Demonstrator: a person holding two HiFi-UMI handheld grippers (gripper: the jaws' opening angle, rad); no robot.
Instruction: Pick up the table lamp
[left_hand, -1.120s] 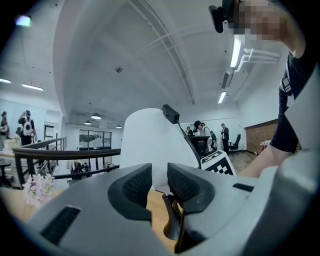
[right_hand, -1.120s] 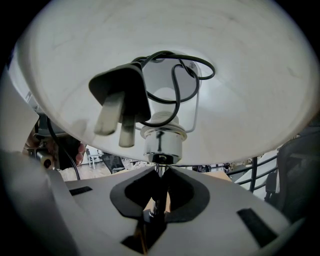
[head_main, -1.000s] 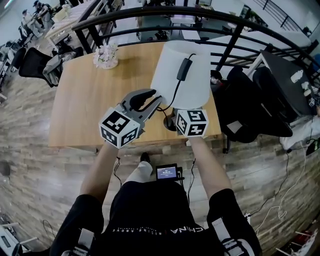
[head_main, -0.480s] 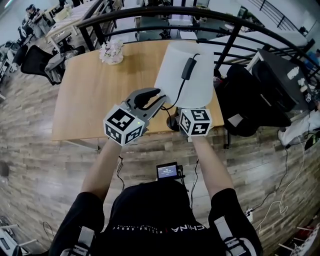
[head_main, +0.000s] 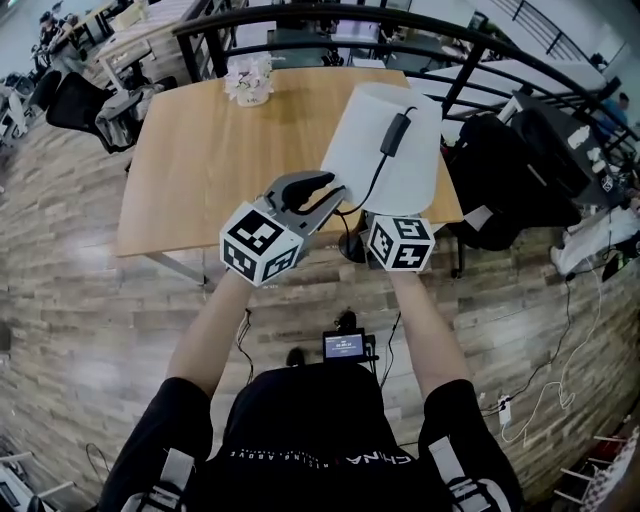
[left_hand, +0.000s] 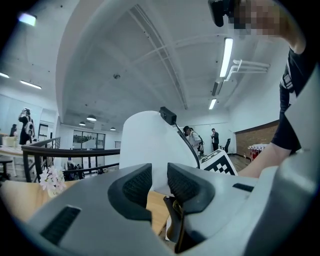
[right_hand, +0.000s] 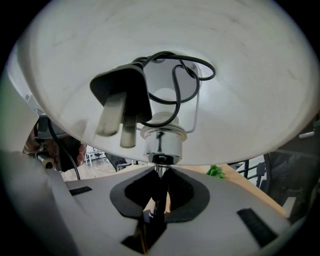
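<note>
The only writing is a line of white print across your black shirt (head_main: 310, 430), upside down and too small to read; each gripper's cube carries black-and-white square markers. A wooden table (head_main: 200, 170) stands on a plank floor (head_main: 90, 320) beside a black railing (head_main: 330, 15), with a flower pot (head_main: 250, 82) at its far edge. Both your arms reach forward, grippers side by side and about level at the near edge. Your right gripper (right_hand: 159, 180) is clamped on the thin stem of the table lamp (head_main: 385, 150) at the table's near right corner, its plug (right_hand: 120, 107) hanging inside the white shade. Your left gripper (left_hand: 159, 182) holds nothing, with only a narrow gap between its jaws.
</note>
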